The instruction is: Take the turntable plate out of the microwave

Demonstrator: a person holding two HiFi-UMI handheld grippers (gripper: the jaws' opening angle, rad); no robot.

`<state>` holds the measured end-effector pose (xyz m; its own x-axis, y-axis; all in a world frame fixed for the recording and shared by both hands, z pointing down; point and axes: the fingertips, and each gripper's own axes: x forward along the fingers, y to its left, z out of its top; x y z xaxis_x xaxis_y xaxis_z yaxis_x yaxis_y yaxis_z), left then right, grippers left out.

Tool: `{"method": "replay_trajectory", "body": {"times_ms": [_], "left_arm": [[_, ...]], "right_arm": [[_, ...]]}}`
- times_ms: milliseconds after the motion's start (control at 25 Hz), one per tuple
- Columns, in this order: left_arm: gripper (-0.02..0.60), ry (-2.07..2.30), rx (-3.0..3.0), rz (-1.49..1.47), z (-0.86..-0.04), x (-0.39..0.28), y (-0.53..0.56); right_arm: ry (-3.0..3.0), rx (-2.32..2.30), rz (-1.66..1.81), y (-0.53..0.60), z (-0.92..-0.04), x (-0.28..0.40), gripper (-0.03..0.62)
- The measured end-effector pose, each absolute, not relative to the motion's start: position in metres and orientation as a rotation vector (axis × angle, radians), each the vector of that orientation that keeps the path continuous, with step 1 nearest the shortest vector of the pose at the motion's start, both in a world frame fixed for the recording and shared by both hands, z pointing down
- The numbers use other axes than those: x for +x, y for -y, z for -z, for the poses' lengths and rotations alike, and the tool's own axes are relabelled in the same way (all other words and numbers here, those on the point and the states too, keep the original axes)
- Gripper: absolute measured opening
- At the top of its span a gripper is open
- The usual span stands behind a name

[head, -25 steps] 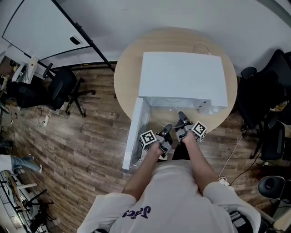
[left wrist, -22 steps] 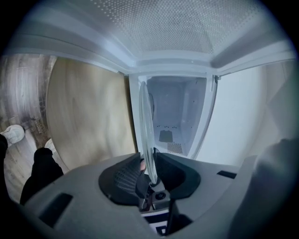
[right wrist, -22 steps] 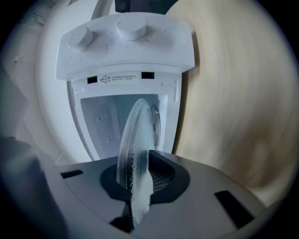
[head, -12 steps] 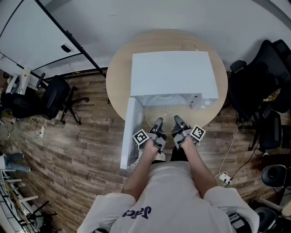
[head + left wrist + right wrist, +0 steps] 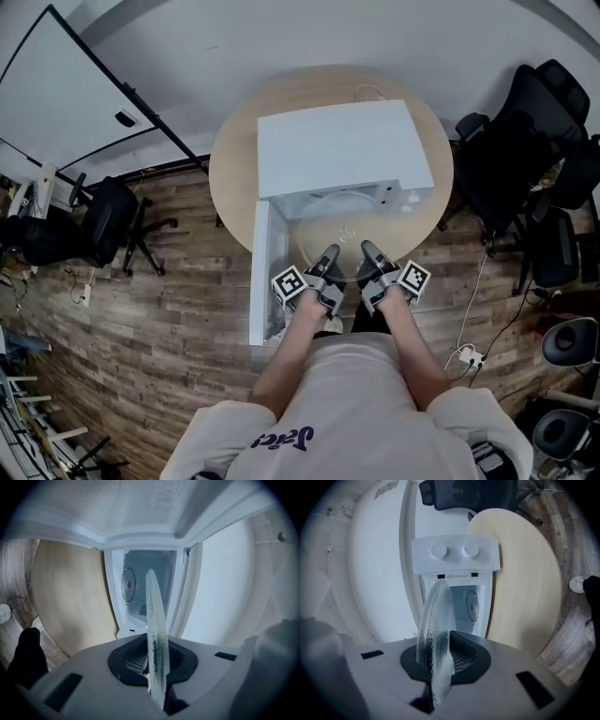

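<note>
The clear glass turntable plate (image 5: pixel 345 246) hangs in front of the open white microwave (image 5: pixel 337 145), held level by its near rim between both grippers. My left gripper (image 5: pixel 327 253) is closing on the rim. In the left gripper view the plate (image 5: pixel 153 616) stands edge-on between the pads of that gripper (image 5: pixel 152 670). My right gripper (image 5: pixel 367 249) is shut on the rim to the right. The plate (image 5: pixel 436 616) is also wedged between the pads of that gripper (image 5: pixel 437 667). Behind it lies the microwave cavity (image 5: pixel 471 604).
The microwave stands on a round wooden table (image 5: pixel 230 159), its door (image 5: pixel 262 272) swung open to the left beside my left gripper. Its two knobs (image 5: pixel 454 550) face me. Black office chairs stand at the right (image 5: pixel 525 141) and the left (image 5: pixel 108 220) on the wooden floor.
Both grippers have drawn back from the cavity toward the person and risen a little, bringing the glass plate out with them. The microwave and its door have not moved.
</note>
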<state>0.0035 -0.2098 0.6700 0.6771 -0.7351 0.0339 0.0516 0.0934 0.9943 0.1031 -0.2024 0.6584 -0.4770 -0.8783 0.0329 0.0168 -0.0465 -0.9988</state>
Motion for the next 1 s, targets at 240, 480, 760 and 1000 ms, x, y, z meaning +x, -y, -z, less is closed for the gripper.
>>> {"method": "replay_trajectory", "body": {"times_ms": [240,480,760,1000], "left_arm": [[0.034,0.606,1.392,0.622,-0.632,0.011,0.189],[0.032,0.577,1.416,0.627,-0.617,0.008,0.176],[0.032,0.552,1.423,0.657,-0.606,0.010,0.176],[0.032,0.546,1.404,0.669,-0.605,0.009,0.176]], "right_arm": [[-1.520,-0.896,1.572,0.180,-0.635,0.108,0.035],[-1.597,-0.921,1.528,0.166,-0.616,0.108,0.035],[-1.632,-0.919,1.501,0.167,-0.605,0.108,0.035],[-1.632,-0.927,1.512,0.168,-0.606,0.106,0.035]]}}
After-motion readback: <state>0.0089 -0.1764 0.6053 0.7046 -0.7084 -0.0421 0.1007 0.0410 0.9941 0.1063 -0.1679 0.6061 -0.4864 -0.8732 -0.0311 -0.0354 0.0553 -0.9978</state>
